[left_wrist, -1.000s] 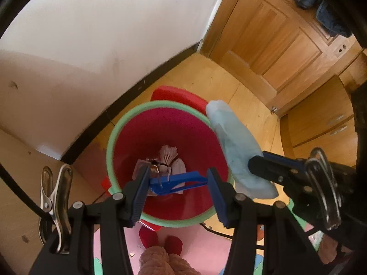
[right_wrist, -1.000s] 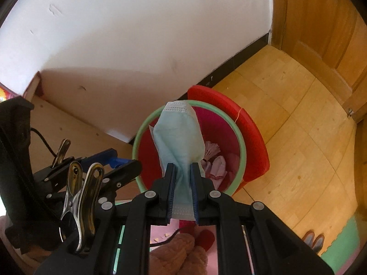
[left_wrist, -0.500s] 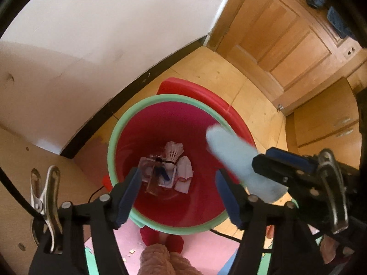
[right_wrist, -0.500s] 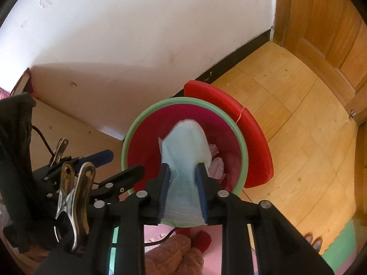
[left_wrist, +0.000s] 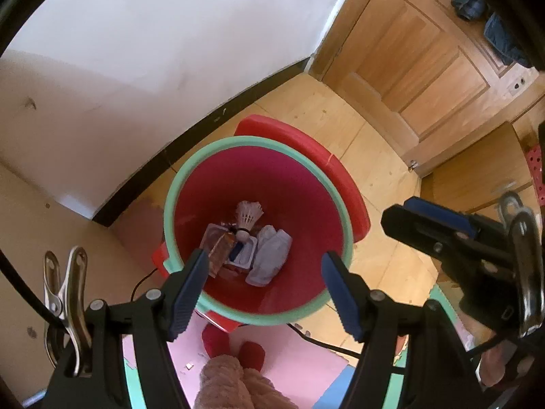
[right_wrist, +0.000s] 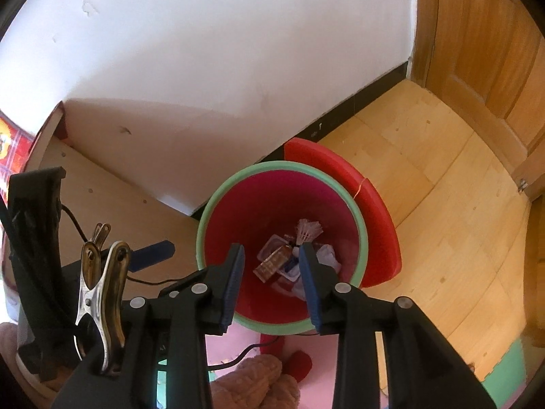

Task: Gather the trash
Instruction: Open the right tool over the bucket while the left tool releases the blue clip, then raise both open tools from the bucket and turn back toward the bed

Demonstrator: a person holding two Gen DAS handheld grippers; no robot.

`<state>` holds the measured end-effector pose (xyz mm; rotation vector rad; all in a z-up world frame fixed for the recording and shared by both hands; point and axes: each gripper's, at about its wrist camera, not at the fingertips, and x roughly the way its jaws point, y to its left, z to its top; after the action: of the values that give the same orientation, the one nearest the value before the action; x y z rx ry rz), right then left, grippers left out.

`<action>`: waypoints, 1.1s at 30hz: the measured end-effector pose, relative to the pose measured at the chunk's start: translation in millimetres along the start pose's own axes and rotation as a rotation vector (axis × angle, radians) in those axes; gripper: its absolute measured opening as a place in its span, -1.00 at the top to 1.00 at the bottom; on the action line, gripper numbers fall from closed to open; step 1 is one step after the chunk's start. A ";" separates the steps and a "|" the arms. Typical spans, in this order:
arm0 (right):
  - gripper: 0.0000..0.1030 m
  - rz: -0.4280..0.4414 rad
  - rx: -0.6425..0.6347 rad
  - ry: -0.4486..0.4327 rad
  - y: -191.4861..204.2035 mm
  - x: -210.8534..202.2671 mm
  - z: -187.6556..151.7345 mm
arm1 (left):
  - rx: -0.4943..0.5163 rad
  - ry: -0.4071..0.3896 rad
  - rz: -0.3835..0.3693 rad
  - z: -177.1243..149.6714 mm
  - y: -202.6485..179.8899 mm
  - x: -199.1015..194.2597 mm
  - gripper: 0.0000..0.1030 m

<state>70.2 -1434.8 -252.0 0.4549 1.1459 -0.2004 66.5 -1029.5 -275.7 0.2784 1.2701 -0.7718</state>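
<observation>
A red bin (left_wrist: 252,145) with a green rim stands on the floor by the wall. At its bottom lie a white shuttlecock (left_wrist: 248,216), a clear tray, a brown wrapper (left_wrist: 221,248) and a pale blue face mask (left_wrist: 269,255). My left gripper (left_wrist: 264,286) hangs open above the bin's near rim with nothing between its fingers. My right gripper (right_wrist: 270,272) is over the same bin (right_wrist: 282,164). Its jaws are opening and nothing is between them. The mask (right_wrist: 328,255) lies below it beside the shuttlecock (right_wrist: 308,230).
A red lid (left_wrist: 340,177) leans behind the bin. A white wall with black skirting (left_wrist: 204,126) runs behind, with a wooden door (left_wrist: 425,51) to the right. A black cable (left_wrist: 320,341) crosses the pink foam mat (left_wrist: 289,358). A person's fuzzy pink leg (left_wrist: 224,381) is below.
My left gripper opened wider and the blue piece it held dropped into the bin. My right gripper's jaws spread and the mask fell from them into the bin.
</observation>
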 end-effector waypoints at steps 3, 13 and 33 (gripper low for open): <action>0.33 -0.002 -0.013 -0.011 3.7 -13.1 -2.7 | -0.009 -0.011 -0.009 -4.8 -4.0 -13.5 -0.40; 0.33 0.007 -0.038 -0.069 17.8 -62.8 -10.2 | -0.012 -0.085 -0.021 -23.9 -18.0 -69.9 -0.40; 0.31 0.041 -0.104 -0.199 65.4 -166.3 -32.1 | -0.023 -0.198 -0.073 -57.5 -29.3 -204.7 -0.40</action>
<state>0.7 -1374.9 -95.3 0.3570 0.9466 -0.1461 -14.4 -942.4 -97.0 0.1335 1.1057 -0.8251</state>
